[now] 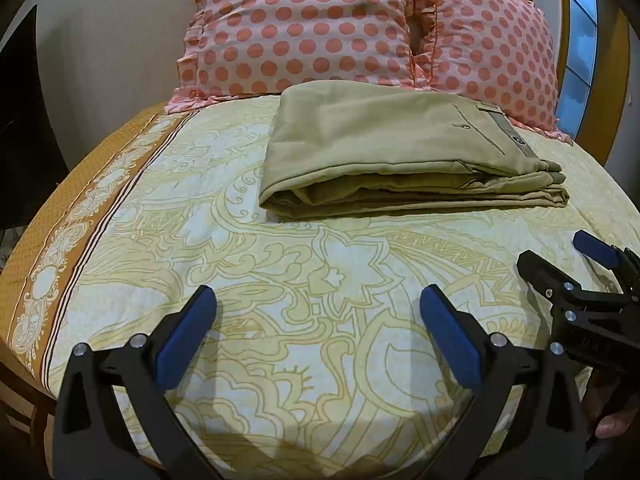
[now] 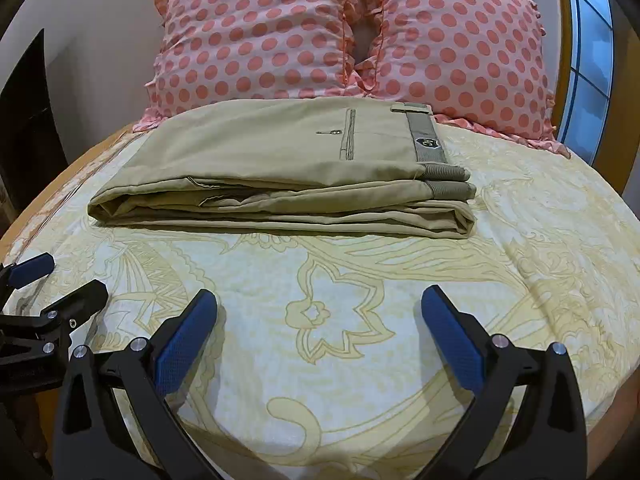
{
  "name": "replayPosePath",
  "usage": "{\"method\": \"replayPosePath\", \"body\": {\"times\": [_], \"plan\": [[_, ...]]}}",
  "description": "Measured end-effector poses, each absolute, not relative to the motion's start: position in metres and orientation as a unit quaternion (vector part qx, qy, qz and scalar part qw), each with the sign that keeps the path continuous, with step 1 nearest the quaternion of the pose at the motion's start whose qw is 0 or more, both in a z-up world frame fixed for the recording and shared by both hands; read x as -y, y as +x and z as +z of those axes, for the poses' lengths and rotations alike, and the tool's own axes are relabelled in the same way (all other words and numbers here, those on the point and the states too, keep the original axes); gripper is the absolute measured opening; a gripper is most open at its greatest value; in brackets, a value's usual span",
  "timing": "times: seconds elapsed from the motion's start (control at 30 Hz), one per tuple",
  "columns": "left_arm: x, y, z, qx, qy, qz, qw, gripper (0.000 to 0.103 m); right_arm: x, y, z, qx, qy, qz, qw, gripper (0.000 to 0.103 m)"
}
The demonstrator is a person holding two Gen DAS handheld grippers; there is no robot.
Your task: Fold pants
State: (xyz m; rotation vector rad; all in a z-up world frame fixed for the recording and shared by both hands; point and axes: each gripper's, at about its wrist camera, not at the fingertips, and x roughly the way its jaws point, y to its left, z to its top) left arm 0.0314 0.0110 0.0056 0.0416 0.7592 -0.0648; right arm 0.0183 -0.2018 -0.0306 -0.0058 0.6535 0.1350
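Khaki pants (image 1: 384, 148) lie folded in a flat stack on the bed, waistband to the right, back pocket up; they also show in the right wrist view (image 2: 280, 168). My left gripper (image 1: 318, 300) is open and empty, hovering over the sheet nearer than the pants. My right gripper (image 2: 319, 300) is open and empty too, also short of the pants. The right gripper shows at the right edge of the left wrist view (image 1: 560, 256), open. The left gripper shows at the left edge of the right wrist view (image 2: 68, 280), open.
Two pink polka-dot pillows (image 1: 304, 28) (image 2: 452, 48) stand behind the pants against the headboard. The yellow patterned bedsheet (image 1: 280, 264) covers the bed, with an orange border (image 1: 72, 216) along its left edge. A window (image 2: 592, 52) is at the far right.
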Motion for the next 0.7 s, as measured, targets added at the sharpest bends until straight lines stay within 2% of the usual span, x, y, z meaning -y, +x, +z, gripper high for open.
{"method": "replayPosePath", "body": {"times": [0.7], "plan": [[-0.0107,0.0313,0.0054,-0.370,0.021,-0.032,0.928,0.101,0.2011,0.0182,-0.0307,-0.321,-0.003,0.065,0.945,0.102]]}}
